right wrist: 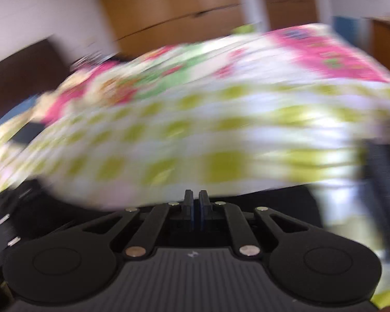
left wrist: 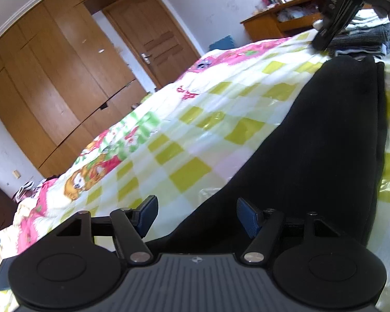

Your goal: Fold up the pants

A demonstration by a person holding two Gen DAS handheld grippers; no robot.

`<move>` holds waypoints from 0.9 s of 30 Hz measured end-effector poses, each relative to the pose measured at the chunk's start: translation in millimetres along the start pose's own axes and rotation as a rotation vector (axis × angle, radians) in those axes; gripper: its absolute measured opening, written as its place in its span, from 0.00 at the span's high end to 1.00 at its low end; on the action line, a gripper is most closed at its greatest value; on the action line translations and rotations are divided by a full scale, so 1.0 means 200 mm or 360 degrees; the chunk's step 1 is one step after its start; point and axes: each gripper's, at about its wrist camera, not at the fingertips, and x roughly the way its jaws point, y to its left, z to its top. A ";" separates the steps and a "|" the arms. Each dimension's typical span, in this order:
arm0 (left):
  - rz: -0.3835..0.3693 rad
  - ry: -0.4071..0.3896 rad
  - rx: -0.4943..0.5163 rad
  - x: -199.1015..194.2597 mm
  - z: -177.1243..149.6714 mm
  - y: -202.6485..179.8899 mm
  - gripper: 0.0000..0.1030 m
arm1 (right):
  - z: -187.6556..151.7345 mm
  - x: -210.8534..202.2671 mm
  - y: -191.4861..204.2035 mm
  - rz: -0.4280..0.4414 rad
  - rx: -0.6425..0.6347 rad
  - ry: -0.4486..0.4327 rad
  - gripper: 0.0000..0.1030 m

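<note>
Black pants [left wrist: 325, 143] lie stretched out along the checkered bed cover [left wrist: 195, 135], narrowing toward the far end. My left gripper [left wrist: 197, 202] is open just above the near end of the pants; its right pad [left wrist: 248, 215] is over the cloth and its left pad over the cover, with nothing pinched. My right gripper [left wrist: 319, 41] reaches down at the far end of the pants. The right wrist view is badly blurred. In it the right gripper [right wrist: 195, 193] is shut with nothing visibly between its fingers, and black pants cloth [right wrist: 267, 197] lies right under it.
A pile of folded clothes [left wrist: 364, 39] sits on the bed beyond the far end of the pants. A wooden desk [left wrist: 273, 23], a door [left wrist: 153, 39] and a wardrobe [left wrist: 52, 78] stand past the bed. Crumpled bedding [left wrist: 33, 208] lies at the left edge.
</note>
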 end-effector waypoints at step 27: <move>0.0182 0.0181 0.0207 -0.05 -0.10 -0.07 0.16 | -0.46 -0.36 -0.36 -0.0329 0.0818 -0.0205 0.87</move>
